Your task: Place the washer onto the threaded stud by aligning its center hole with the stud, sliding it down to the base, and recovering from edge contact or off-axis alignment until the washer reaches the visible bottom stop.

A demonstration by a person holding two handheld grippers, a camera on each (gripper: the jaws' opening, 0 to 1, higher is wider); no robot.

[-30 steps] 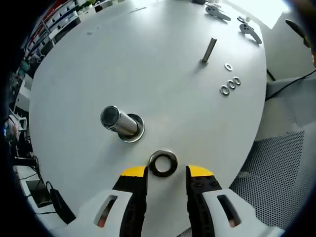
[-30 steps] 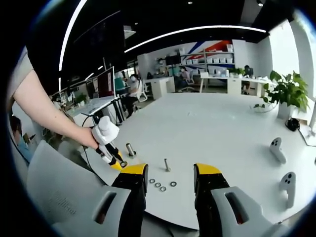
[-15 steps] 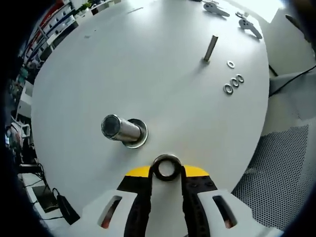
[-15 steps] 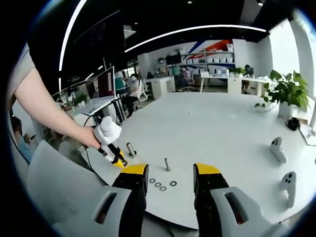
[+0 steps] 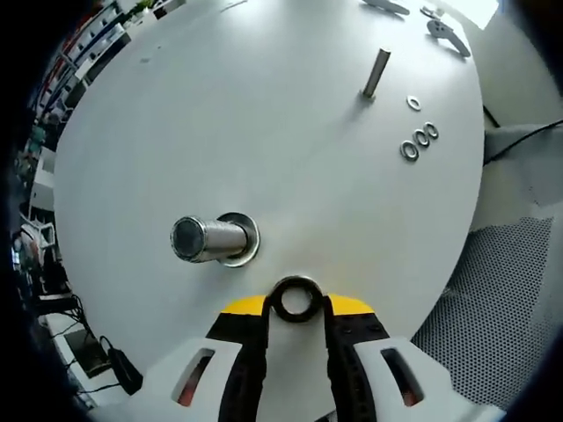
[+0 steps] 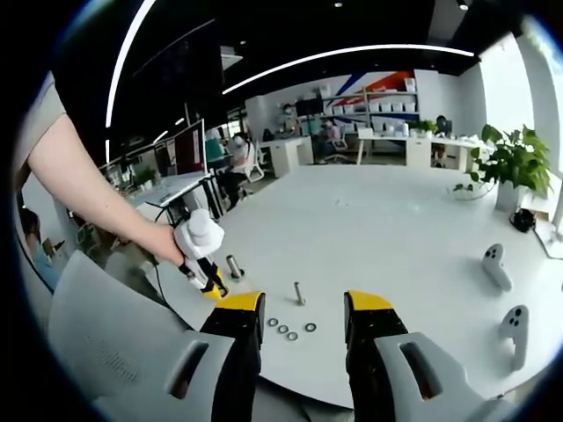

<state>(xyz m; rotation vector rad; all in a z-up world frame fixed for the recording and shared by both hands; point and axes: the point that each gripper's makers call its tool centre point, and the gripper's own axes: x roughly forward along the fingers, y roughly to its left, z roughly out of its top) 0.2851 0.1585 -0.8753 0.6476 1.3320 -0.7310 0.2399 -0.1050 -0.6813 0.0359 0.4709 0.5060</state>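
Observation:
In the left gripper view my left gripper (image 5: 296, 304) is shut on a large steel washer (image 5: 296, 297), pinched between the yellow-tipped jaws just above the white table (image 5: 290, 149). The thick threaded stud (image 5: 201, 239) stands on its round base flange (image 5: 241, 239) up and to the left of the washer, a short gap away. In the right gripper view my right gripper (image 6: 294, 309) is open and holds nothing, back from the table edge. That view has the left gripper (image 6: 201, 251) in a person's hand close beside the thick stud (image 6: 233, 265).
A thin stud (image 5: 376, 72) stands farther across the table, with several small washers (image 5: 420, 139) lying near it; they also appear as the thin stud (image 6: 298, 293) and small washers (image 6: 289, 331). Two controllers (image 6: 502, 291) lie at the right. Grey mesh fabric (image 5: 493, 299) lies beyond the table edge.
My left gripper closed on the large washer, which lay loose between open jaws a second ago, and lifted it slightly. The right gripper has not moved.

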